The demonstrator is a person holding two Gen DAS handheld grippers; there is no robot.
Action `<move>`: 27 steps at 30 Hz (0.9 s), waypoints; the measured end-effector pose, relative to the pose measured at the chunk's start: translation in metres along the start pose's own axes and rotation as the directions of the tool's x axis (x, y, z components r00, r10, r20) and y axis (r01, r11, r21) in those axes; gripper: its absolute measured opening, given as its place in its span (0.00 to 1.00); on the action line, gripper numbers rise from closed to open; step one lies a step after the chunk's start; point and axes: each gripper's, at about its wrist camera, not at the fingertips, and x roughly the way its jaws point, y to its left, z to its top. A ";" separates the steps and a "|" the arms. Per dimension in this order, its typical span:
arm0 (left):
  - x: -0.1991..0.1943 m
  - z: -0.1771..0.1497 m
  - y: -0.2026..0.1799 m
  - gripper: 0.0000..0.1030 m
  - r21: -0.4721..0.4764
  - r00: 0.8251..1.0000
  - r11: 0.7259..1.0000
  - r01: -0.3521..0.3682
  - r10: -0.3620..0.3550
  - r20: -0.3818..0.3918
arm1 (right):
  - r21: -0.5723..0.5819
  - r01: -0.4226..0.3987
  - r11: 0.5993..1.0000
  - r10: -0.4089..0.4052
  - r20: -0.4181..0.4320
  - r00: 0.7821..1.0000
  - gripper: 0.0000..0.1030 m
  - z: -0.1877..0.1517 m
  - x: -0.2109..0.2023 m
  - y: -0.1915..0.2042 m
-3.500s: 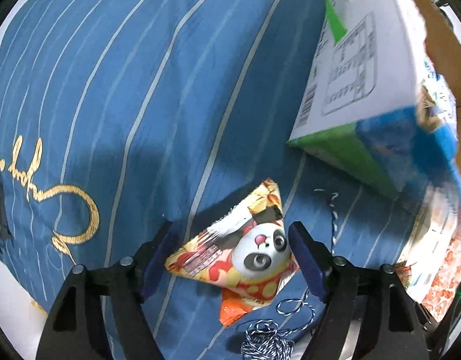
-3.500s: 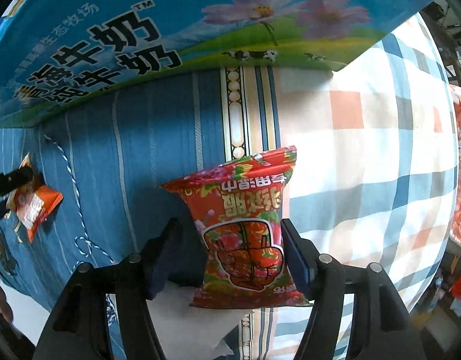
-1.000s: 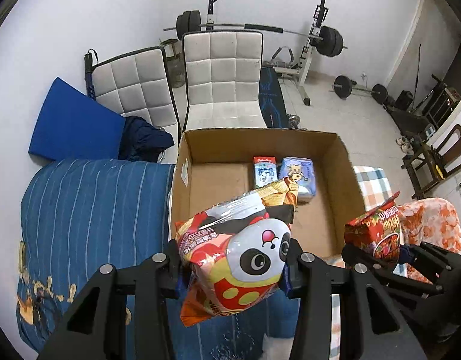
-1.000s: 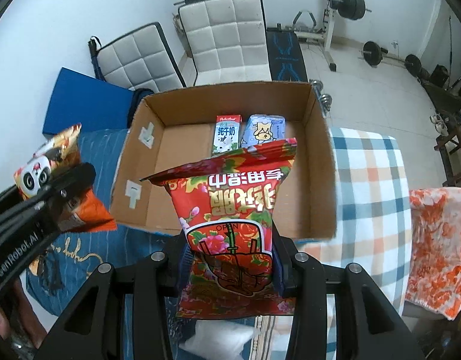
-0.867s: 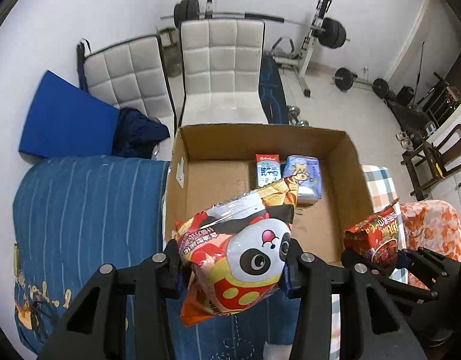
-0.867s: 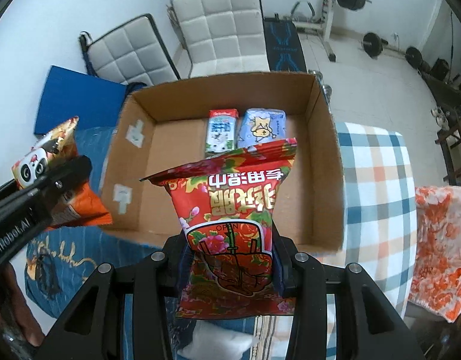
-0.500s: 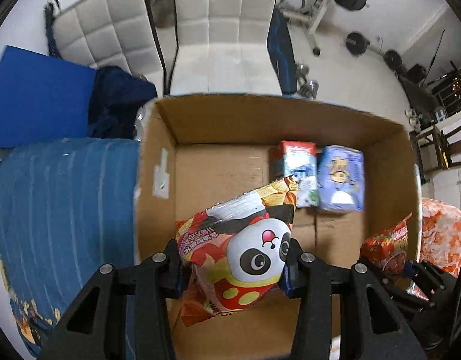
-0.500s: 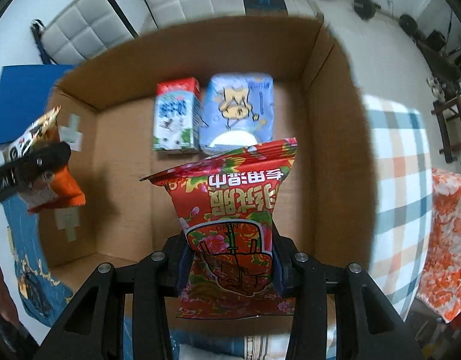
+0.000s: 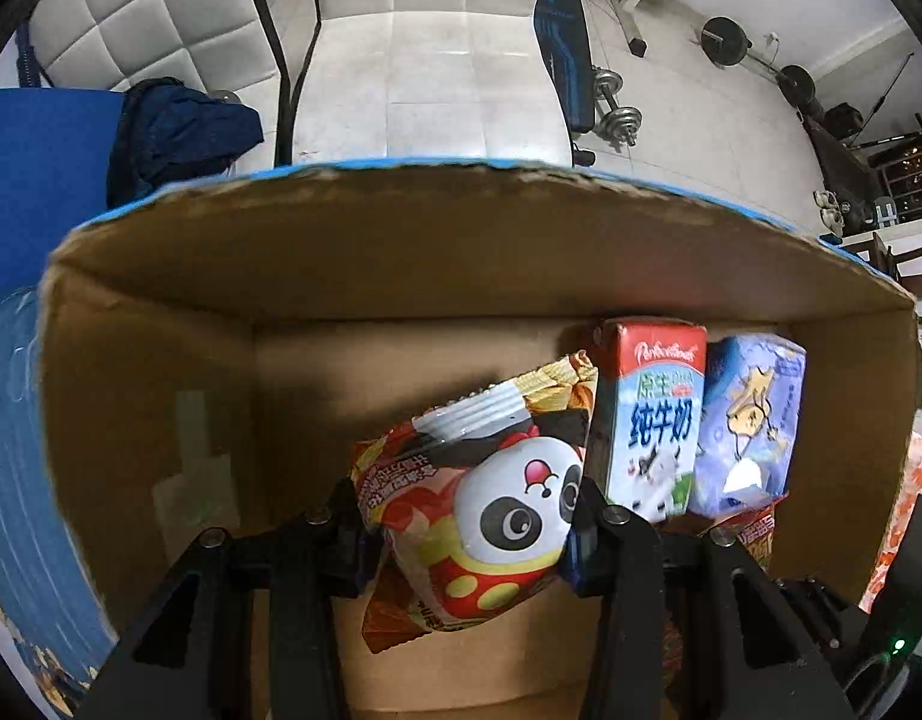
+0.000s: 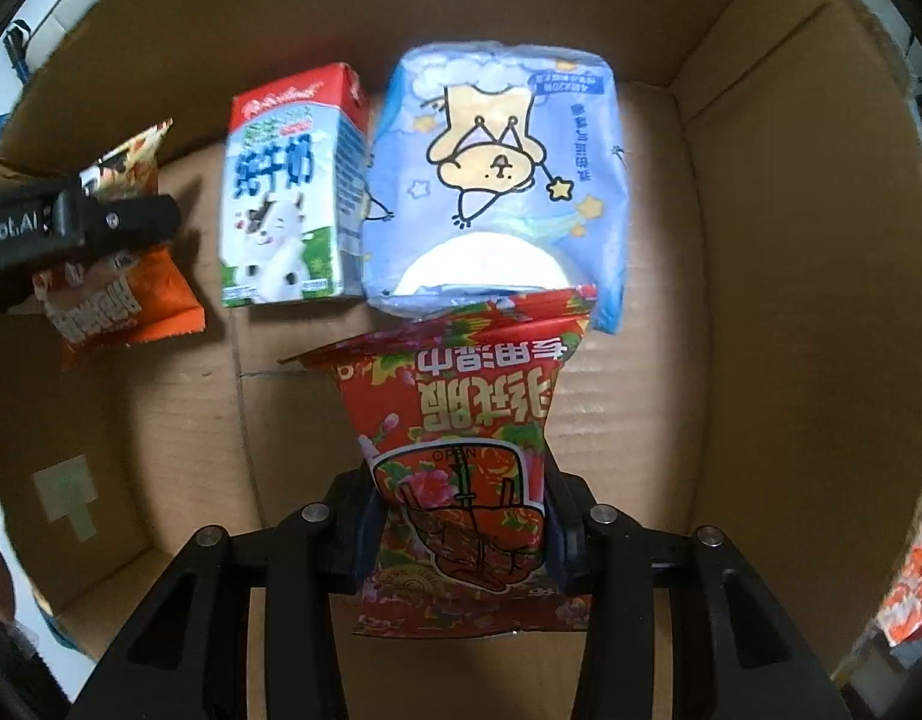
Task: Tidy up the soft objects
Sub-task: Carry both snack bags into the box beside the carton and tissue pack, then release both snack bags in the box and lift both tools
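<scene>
Change: both grippers have descended from above the cardboard box (image 10: pixel 761 312) into it.
Left gripper (image 9: pixel 467 516): clamped on the panda snack bag (image 9: pixel 491 504), beside the milk carton (image 9: pixel 650 420).
Right gripper (image 10: pixel 461 531): clamped on the red snack bag (image 10: pixel 461 456), marked "OPEN".
Carton: reads "纯牛奶".
Tissue pack (image 10: pixel 497 180): blue, touching the carton.

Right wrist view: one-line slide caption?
Right gripper holds a red snack bag inside the cardboard box, near a milk carton and tissue pack.
</scene>
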 end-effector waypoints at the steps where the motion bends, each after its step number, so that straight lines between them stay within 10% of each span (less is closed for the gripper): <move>1: 0.002 0.002 0.000 0.41 0.000 1.000 1.000 0.003 -0.003 -0.003 | -0.002 0.011 1.000 -0.011 -0.002 1.000 0.44 0.000 0.002 0.000; 27: -0.015 -0.002 0.010 0.73 -0.023 1.000 1.000 0.001 -0.001 0.020 | -0.008 0.057 0.998 -0.056 0.054 0.997 0.68 0.007 -0.024 0.000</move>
